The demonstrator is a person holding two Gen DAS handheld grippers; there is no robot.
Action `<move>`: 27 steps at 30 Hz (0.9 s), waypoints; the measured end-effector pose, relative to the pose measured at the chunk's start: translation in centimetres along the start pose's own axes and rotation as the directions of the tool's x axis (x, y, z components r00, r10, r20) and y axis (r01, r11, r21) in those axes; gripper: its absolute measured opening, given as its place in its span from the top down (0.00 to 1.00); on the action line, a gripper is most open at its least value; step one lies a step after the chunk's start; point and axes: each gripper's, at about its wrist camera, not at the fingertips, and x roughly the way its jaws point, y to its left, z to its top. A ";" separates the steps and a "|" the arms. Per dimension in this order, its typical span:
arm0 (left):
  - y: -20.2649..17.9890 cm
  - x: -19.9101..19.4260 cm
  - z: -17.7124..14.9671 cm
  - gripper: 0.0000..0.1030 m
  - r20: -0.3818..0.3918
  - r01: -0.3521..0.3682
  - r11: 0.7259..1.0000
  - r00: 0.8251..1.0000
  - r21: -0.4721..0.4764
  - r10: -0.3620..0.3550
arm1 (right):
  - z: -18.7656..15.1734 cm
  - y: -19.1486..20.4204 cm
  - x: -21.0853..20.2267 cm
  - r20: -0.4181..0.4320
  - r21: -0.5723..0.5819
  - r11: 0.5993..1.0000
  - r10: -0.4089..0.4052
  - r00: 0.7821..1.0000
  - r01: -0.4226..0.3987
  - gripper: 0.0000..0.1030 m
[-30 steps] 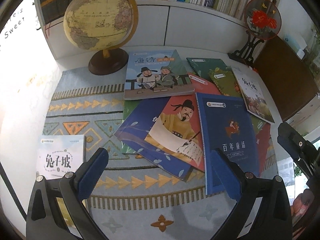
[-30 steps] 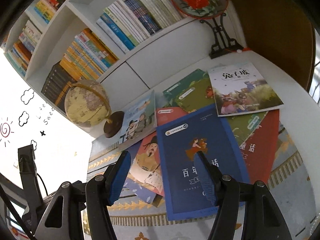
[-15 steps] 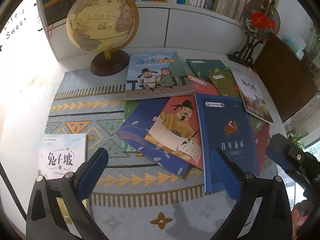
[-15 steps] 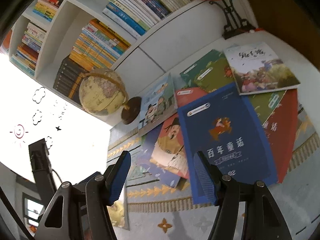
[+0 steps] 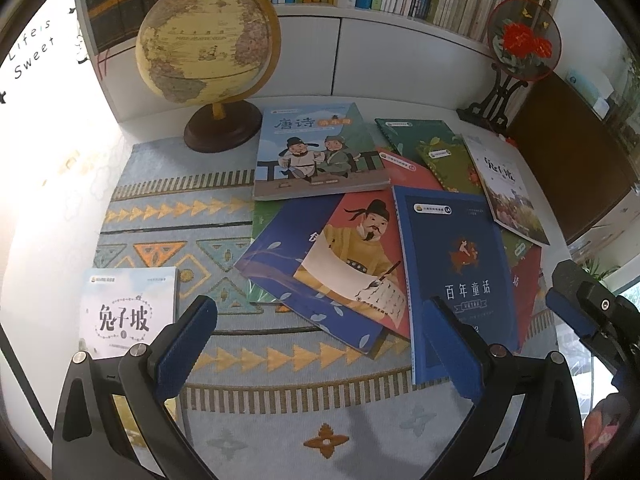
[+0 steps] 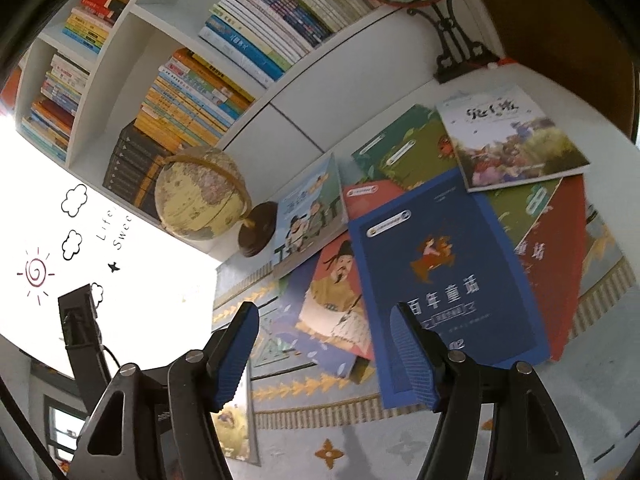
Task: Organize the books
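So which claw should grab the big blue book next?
Probably the right claw. Its open jaws already line up with the near edge of the blue book. The left claw, also open, points more at the mat.

— What sort of room is this?

— A home study or a child's reading corner. White bookshelves point(image 6: 224, 92) packed with books line the wall, and picture books point(image 5: 452, 276) lie spread over a patterned rug point(image 5: 168, 216).

— Anything else homely?

— A globe point(image 5: 204, 40) on a wooden stand, a round flower fan point(image 5: 522, 46) on its holder, and doodles on the window point(image 6: 74, 240) — clouds, a sun, "Life is Sweet".
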 end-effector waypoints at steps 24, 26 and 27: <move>-0.7 0.2 -1.6 0.01 -0.020 0.021 0.999 1.000 0.034 -0.020 | 0.9 -7.5 -2.8 -0.009 -0.025 0.984 -0.174 0.985 0.174 0.31; -0.6 0.2 -1.8 0.01 -0.021 0.015 0.999 1.000 0.035 -0.015 | 0.9 -7.7 -2.8 -0.012 -0.028 0.983 -0.180 0.984 0.179 0.31; -0.6 0.2 -1.8 0.01 -0.021 0.012 0.999 1.000 0.034 -0.012 | 0.9 -7.8 -2.8 -0.014 -0.033 0.982 -0.185 0.983 0.184 0.31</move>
